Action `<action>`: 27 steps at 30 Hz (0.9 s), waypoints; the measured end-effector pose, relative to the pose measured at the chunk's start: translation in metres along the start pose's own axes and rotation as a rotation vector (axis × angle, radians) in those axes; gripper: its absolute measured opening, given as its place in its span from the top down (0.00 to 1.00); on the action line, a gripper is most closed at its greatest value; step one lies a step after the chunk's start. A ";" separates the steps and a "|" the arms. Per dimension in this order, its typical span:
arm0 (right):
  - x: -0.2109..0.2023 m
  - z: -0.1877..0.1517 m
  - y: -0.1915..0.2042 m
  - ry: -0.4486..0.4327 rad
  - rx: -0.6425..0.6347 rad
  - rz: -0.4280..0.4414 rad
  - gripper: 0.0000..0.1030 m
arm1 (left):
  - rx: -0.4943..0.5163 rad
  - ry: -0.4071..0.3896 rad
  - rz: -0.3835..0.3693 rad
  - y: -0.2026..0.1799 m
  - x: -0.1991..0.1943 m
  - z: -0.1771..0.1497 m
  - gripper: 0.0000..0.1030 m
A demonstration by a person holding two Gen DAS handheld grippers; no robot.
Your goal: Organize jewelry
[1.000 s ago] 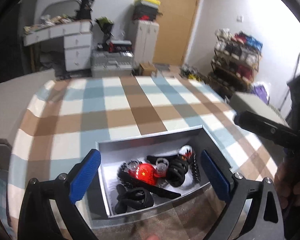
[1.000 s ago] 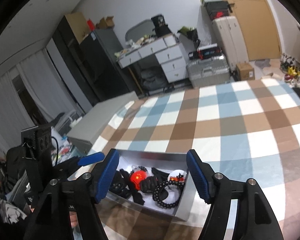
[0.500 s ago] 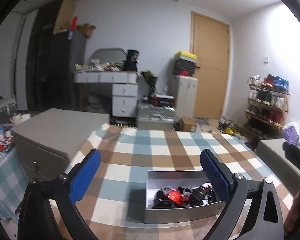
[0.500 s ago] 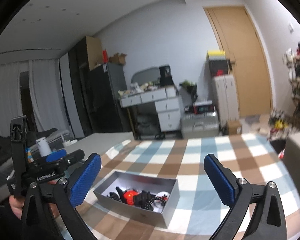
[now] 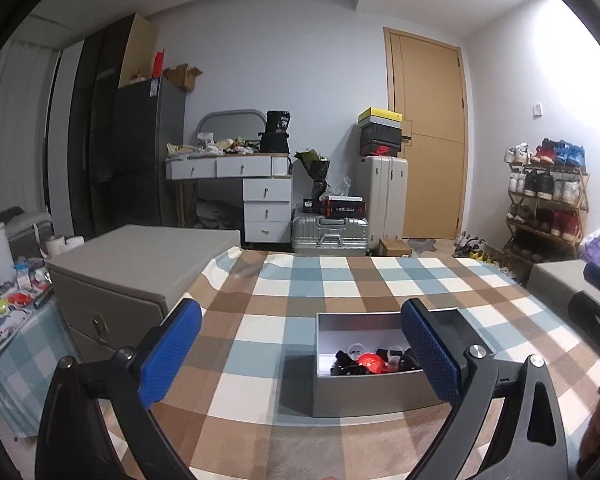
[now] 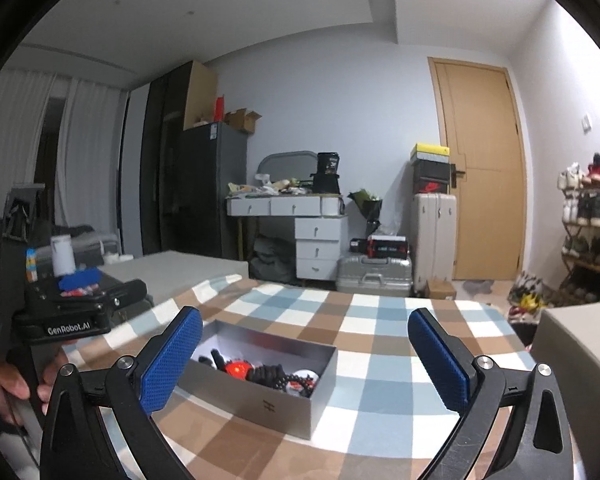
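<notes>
Both the left tool [image 5: 300, 354] and right tool [image 6: 305, 358] gape wide and empty above the bench [image 5: 340, 280]; the grey jewelry box [image 6: 260, 396] sits near its front edge

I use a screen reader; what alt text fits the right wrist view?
An open silver box of jewelry, with black bead bracelets and a red ornament, sits on a checked tablecloth ahead of the open, empty right gripper. The left gripper shows at left.

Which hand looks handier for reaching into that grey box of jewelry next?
Probably the left. The grey box sits close under the left gripper, by its right finger. From the right gripper, equally open and empty, it lies off to the left.
</notes>
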State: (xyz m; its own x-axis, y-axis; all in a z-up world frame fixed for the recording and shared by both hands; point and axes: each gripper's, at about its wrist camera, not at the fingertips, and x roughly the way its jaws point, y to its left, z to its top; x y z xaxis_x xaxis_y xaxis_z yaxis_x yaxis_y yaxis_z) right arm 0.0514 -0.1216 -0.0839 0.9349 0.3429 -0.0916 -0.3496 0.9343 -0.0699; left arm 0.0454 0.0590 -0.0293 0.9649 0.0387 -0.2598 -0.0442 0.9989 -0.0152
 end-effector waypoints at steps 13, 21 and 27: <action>0.016 -0.028 -0.001 0.106 0.000 -0.042 0.00 | 0.007 0.032 0.029 -0.010 0.011 -0.019 0.05; 0.030 -0.031 -0.009 0.194 0.035 -0.067 0.00 | 0.016 0.046 0.015 -0.014 0.005 -0.019 0.01; 0.024 -0.029 -0.010 0.162 0.037 -0.069 0.00 | 0.010 0.045 0.014 -0.013 0.004 -0.018 0.01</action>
State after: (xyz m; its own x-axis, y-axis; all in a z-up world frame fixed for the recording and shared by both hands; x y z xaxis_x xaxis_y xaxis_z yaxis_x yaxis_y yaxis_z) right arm 0.0750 -0.1254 -0.1143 0.9334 0.2603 -0.2470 -0.2793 0.9591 -0.0449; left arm 0.0454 0.0456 -0.0478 0.9515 0.0515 -0.3034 -0.0547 0.9985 -0.0022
